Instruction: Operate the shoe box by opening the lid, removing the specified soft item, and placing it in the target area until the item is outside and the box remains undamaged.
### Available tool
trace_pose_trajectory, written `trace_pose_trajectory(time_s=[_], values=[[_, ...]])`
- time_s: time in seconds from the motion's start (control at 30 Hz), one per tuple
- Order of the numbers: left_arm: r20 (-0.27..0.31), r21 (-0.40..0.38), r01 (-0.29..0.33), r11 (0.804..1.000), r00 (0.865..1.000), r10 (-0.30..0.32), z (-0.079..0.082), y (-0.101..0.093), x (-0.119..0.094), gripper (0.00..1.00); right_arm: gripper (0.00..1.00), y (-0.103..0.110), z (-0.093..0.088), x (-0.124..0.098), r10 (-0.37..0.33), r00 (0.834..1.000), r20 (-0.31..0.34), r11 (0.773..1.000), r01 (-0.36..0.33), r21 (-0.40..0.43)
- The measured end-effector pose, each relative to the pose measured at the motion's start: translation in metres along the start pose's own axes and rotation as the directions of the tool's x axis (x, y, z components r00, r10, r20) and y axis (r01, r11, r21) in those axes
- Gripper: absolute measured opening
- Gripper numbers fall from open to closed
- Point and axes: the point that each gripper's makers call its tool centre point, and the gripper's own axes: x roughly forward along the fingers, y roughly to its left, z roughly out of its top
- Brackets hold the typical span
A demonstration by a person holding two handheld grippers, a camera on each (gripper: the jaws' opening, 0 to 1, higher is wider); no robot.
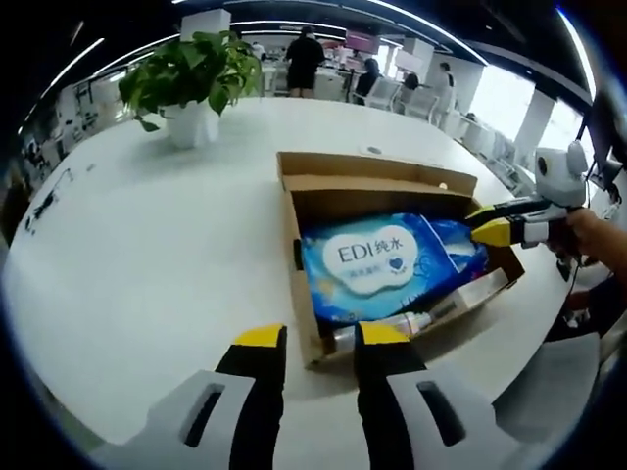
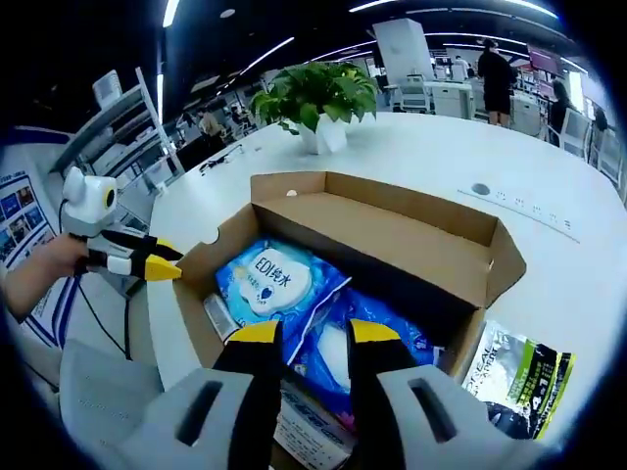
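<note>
A: On the round white table, where is your left gripper sitting?

B: You are holding it low at the near short end of the open shoe box, its two yellow-tipped jaws slightly apart and clamping nothing, just short of the cardboard wall.

A: And your right gripper?

B: In the right gripper view you are hanging it over the box from the opposite end, jaws a little apart, hovering above a second blue packet; I cannot tell whether the tips are touching it. In the left gripper view that same tool is coming in from the right, its yellow tip at the far corner of the blue wipes pack.

A: Where is the soft item lying?

B: The wipes pack, with its white cloud label, is lying flat inside the box, the lid flap already folded back. A slim tube is lying along the box wall beside it.

A: What is standing around?

B: A potted plant is standing well beyond the box, and a dark pouch with green print is lying on the table just outside one box corner. People are standing in the background.

A: Anything hard to read?

B: The things under your right jaws are partly hidden, and the small print on the pouch is too blurred to make out
</note>
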Motion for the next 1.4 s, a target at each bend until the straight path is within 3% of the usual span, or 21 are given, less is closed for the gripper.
trace_pose_trajectory(time_s=[0.17,0.57,0.9,1.13,1.4], values=[[-0.003,-0.003,-0.012,1.0,1.0,0.012,-0.002,0.002,0.002,0.16,0.22,0.0,-0.002,0.013,0.004,1.0,-0.029,1.0,-0.004,-0.016],[-0.006,-0.027,-0.01,1.0,1.0,0.01,-0.005,0.003,0.004,0.13,0.2,0.001,-0.01,0.036,0.011,0.996,-0.086,1.0,-0.013,-0.017],[-0.005,-0.038,-0.003,0.999,1.0,0.003,-0.005,0.001,0.004,0.1,0.07,0.005,-0.014,0.051,0.005,0.995,-0.103,1.0,-0.007,-0.016],[-0.005,-0.031,-0.002,1.0,1.0,0.002,-0.004,-0.001,0.005,0.13,0.0,0.006,-0.013,0.049,-0.011,0.995,-0.102,1.0,0.012,0.005],[-0.007,0.008,0.01,1.0,1.0,-0.01,-0.001,-0.004,0.005,0.21,0.0,0.001,-0.007,0.038,-0.042,0.996,-0.073,0.999,0.042,-0.001]])
